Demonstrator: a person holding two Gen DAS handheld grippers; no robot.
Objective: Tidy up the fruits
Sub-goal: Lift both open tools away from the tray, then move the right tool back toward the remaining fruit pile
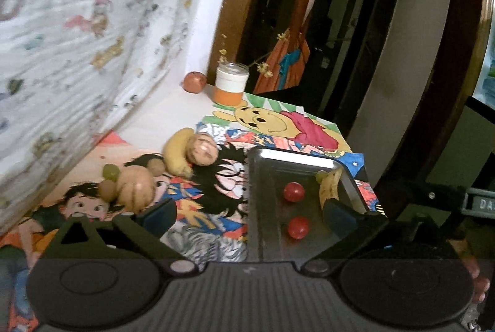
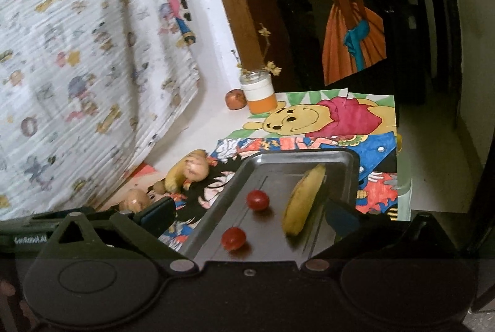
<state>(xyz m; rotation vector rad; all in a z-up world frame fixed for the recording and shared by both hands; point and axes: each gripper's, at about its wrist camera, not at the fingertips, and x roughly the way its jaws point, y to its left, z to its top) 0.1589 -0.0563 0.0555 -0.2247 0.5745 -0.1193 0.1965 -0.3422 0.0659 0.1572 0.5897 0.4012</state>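
Both my tongs are spread wide and gripping nothing. My left tongs (image 1: 247,214) hang over the near edge of the metal tray (image 1: 263,155), one finger out over the cartoon drawings (image 1: 216,208) on the left, the other finger (image 1: 340,216) inside the tray, right against the near end of the banana (image 1: 329,186). I can't tell whether that finger actually touches it.

Two red tomatoes (image 1: 294,191) sit between the left fingers, one farther, one nearer (image 1: 298,227). A green grape (image 1: 320,175) rests by the banana's far end.

From my right tongs (image 2: 250,216), the same tray (image 2: 309,154) lies straight ahead, with the banana (image 2: 304,199) just beside my right-hand finger (image 2: 342,217) and the two tomatoes (image 2: 257,200) between the fingers.

Off the tray, to the left on the drawings: a second banana (image 1: 176,152), two tan round fruits (image 1: 202,151), another grape (image 1: 110,171). At the back, a reddish fruit (image 1: 194,82) beside a jar (image 1: 230,83).
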